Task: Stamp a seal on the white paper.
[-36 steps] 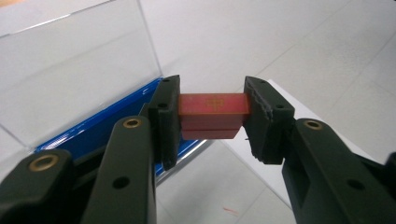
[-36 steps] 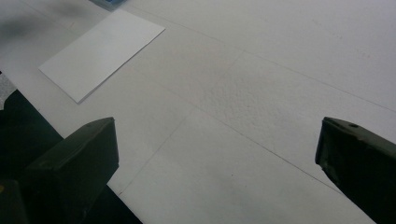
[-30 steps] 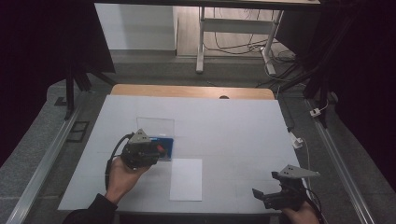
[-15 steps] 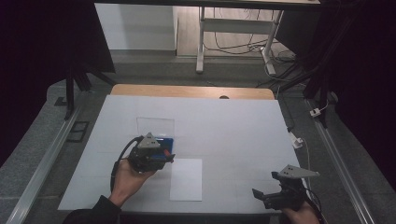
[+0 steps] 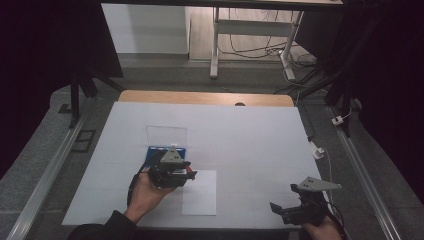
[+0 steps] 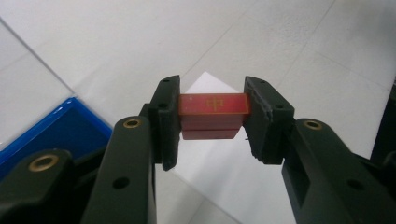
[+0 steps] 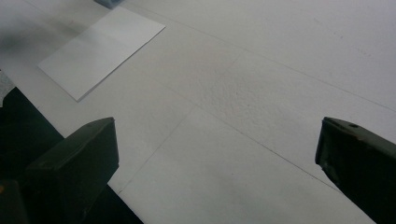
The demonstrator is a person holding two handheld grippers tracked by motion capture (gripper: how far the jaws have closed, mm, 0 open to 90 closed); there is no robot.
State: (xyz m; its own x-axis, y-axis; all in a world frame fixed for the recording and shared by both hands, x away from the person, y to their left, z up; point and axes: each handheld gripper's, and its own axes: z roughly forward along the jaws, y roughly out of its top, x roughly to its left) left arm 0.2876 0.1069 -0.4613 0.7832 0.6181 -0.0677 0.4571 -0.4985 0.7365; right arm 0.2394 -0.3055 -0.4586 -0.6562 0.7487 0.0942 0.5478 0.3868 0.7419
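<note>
Red stamp block (image 6: 213, 114) is clamped crosswise between the two black jaws of the left gripper (image 6: 212, 116), its long axis running from pad to pad and its gold-marked face turned toward that gripper's camera; it is carried clear of the table rather than resting on it. Directly beyond and below the block, a white sheet of paper (image 6: 210, 163) is seen, one corner of it showing just above the block's top edge in the left gripper view, so the block is judged to lie over the sheet's near portion. In the high view the left gripper (image 5: 190, 174) is held at the sheet's (image 5: 200, 195) upper left corner, with the blue tray (image 5: 155, 150) just behind it and a clear lid (image 5: 166, 134) beyond that. A downward move onto the paper would be turned on this alignment. The left hand is by far the nearer one; the right gripper (image 5: 280, 210) is kept well apart at the table's (image 5: 250, 130) near right edge, its jaws spread wide with nothing between them.
</note>
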